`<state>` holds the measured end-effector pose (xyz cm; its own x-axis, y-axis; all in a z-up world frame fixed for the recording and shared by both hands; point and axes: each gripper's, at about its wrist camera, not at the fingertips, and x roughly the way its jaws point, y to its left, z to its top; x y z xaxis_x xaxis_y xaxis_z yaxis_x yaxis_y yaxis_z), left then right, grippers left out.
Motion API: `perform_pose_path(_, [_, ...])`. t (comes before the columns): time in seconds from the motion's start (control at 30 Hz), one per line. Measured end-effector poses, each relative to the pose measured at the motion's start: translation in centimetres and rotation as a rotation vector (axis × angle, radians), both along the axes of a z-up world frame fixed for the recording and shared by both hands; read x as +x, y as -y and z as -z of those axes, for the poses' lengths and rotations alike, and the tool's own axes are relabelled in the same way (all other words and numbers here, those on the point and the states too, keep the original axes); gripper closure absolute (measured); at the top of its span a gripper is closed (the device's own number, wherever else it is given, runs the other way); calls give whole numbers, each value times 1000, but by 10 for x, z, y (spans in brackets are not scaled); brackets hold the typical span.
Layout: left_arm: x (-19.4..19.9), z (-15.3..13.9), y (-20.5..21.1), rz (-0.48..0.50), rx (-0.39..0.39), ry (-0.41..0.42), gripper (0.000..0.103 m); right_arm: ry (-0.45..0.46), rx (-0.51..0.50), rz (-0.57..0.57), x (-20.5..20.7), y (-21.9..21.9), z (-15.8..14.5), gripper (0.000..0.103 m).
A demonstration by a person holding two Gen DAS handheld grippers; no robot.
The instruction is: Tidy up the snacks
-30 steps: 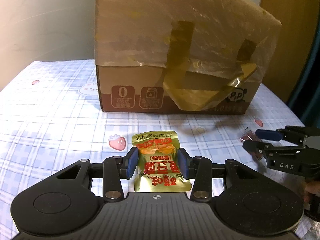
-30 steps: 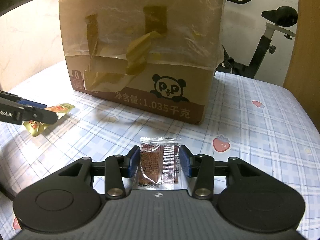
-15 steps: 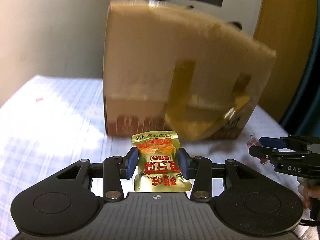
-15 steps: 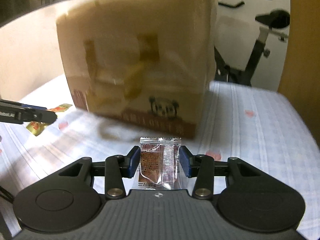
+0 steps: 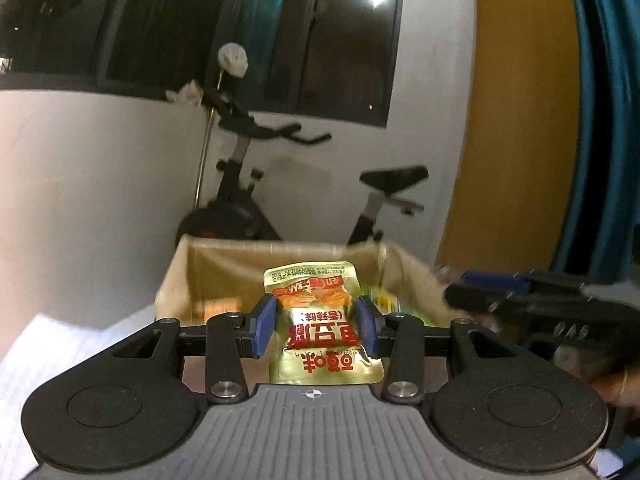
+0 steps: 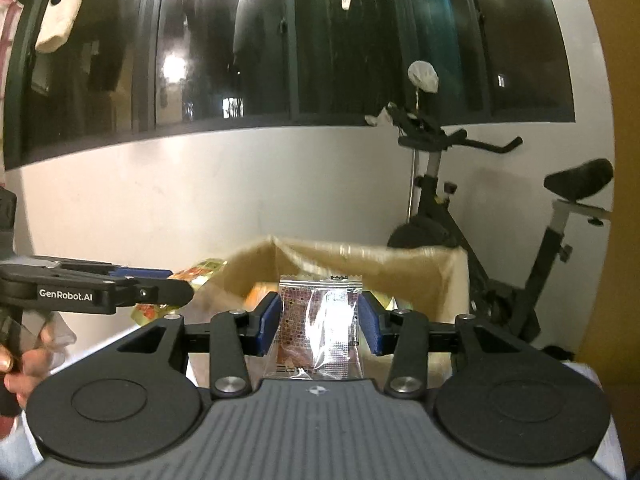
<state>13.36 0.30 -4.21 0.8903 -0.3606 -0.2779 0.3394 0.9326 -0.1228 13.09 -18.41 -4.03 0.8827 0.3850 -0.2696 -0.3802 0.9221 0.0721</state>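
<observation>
Gold snack pouch (image 5: 320, 320) pinched by left fingers (image 5: 265, 324), clear packet (image 6: 318, 324) by right fingers (image 6: 269, 322)

The gold snack pouch (image 5: 324, 320) is glossy foil. The clear packet (image 6: 320, 324) is shiny, crinkled plastic film. The box (image 6: 400, 260) is matt brown cardboard. Each tool (image 5: 316, 326) has matt black plastic, ribbed grey housing, blue pads (image 5: 265, 324) and bright metal screws.

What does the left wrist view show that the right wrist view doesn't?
Left wrist only: the gold snack packet seen whole between the left gripper fingers, and a teal curtain. Right wrist only: the clear snack packet pinched in the right gripper, and hanging laundry. Both: the open cardboard box, snacks inside, and the exercise bike.
</observation>
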Motion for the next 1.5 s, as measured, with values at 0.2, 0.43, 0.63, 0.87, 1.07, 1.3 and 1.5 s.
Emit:
perform_pose_path(0.2, [50, -7, 16, -29, 39, -20, 57, -69, -5, 52, 47, -15, 5, 58])
perform_pose_path(0.43, [81, 2, 15, -51, 95, -83, 51, -151, 22, 129, 65, -8, 15, 52])
perform_pose_path(0.63, [72, 1, 3, -71, 123, -100, 28, -134, 18, 153, 56, 1, 6, 33])
perform_pose_path(0.87, [51, -19, -5, -80, 163, -84, 13, -93, 39, 201, 37, 6, -21, 15])
perform_pose_path(1.07, [31, -38, -8, -133, 180, -54, 7, -49, 59, 251, 19, 3, -46, 3])
perform_pose_path(1.3, [4, -61, -9, -230, 230, -19, 7, -16, 66, 291, -5, -5, -71, 0])
perform_pose_path(1.5, [-18, -74, -18, -234, 162, -38, 7, -12, 82, 286, -25, -9, -82, 0])
